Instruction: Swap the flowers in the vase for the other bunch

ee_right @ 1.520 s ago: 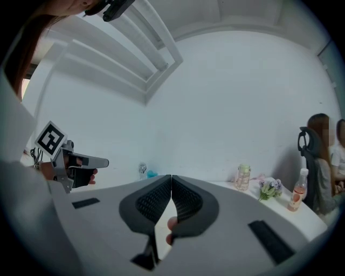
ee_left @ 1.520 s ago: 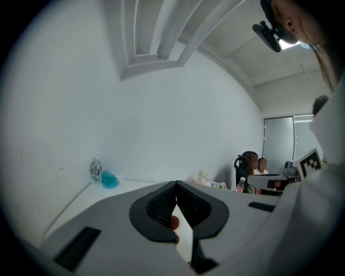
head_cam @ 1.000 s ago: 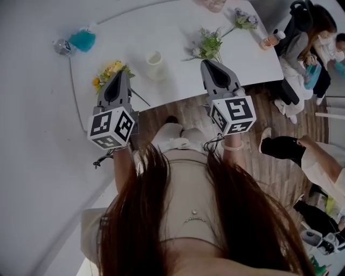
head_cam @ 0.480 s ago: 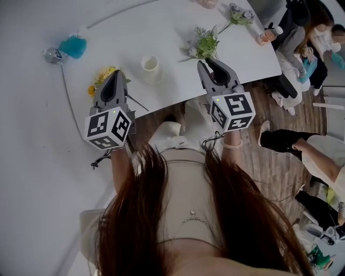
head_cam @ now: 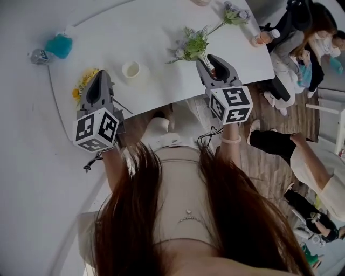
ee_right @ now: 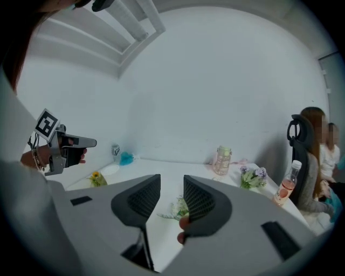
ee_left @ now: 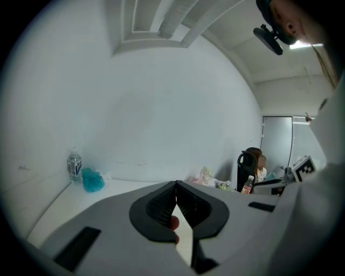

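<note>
L tongs (head_cam: 101, 75) clenched, pads together, nothing btwn them. They hang over the bench's (head_cam: 161, 32) near-left corner, just beside the yellow bunch (head_cam: 82, 89), which lies at that corner. R tongs (head_cam: 215, 60) have just been opening: jaws now apart, released, gripping nothing. Green-white bunch (head_cam: 191, 46) lies flat on the bench just past their tips and shows thru the gap in the right gripper view. White vase (head_cam: 131, 70) stands upright btwn the two bunches, close to the near edge, apart from both. Purple bunch (head_cam: 233, 13) lies toward the far-right corner, w/ a pink drink bottle (head_cam: 264, 36) at the right edge. Water bottle (head_cam: 36, 55) & teal bundle (head_cam: 59, 46) sit at the left end.
</note>
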Tool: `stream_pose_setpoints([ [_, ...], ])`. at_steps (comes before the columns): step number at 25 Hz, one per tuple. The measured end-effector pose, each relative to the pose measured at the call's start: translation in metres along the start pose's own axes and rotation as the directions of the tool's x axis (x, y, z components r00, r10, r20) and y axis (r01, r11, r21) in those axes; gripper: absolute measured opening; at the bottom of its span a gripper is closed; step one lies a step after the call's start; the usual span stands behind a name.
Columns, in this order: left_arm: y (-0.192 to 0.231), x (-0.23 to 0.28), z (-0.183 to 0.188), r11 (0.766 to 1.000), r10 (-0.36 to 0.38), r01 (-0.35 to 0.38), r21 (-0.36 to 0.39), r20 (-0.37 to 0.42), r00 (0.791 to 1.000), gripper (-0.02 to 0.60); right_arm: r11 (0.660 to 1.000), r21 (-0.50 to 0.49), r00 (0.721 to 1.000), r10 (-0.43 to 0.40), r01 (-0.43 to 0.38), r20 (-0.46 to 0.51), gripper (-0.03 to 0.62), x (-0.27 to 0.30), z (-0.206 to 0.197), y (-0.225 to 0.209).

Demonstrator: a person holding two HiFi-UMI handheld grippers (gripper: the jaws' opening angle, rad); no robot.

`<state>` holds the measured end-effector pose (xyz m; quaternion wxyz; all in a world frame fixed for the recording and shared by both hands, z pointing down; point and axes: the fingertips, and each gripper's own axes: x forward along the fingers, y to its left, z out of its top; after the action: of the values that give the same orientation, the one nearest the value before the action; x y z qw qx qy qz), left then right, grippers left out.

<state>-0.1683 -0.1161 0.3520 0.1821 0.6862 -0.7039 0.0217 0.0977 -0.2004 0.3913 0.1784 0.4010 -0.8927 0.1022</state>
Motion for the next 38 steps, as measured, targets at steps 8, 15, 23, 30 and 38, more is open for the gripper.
stream_pose_setpoints([
  [8, -0.009, 0.014, -0.007, 0.989, 0.144, -0.145, -0.04, -0.014, 0.989, 0.003, 0.997, 0.011, 0.989, 0.08, -0.079, -0.127, 0.179, 0.023, -0.03, -0.057],
  [15, -0.022, 0.028, -0.014, 0.97, 0.234, -0.236, -0.052, -0.035, 0.972, 0.003, 0.985, 0.032, 0.961, 0.174, -0.171, -0.214, 0.195, 0.048, -0.056, -0.083],
  [23, -0.028, 0.023, -0.028, 0.935, 0.344, -0.347, -0.07, -0.05, 0.938, 0.003, 0.96, 0.065, 0.903, 0.278, -0.272, -0.327, 0.229, 0.079, -0.095, -0.094],
  [30, -0.03, 0.016, -0.045, 0.9, 0.422, -0.427, -0.09, -0.072, 0.904, 0.003, 0.937, 0.095, 0.839, 0.344, -0.336, -0.422, 0.261, 0.097, -0.128, -0.095],
  [38, -0.032, 0.006, -0.057, 0.866, 0.483, -0.49, -0.1, -0.084, 0.871, 0.003, 0.919, 0.119, 0.778, 0.382, -0.375, -0.499, 0.275, 0.114, -0.158, -0.093],
])
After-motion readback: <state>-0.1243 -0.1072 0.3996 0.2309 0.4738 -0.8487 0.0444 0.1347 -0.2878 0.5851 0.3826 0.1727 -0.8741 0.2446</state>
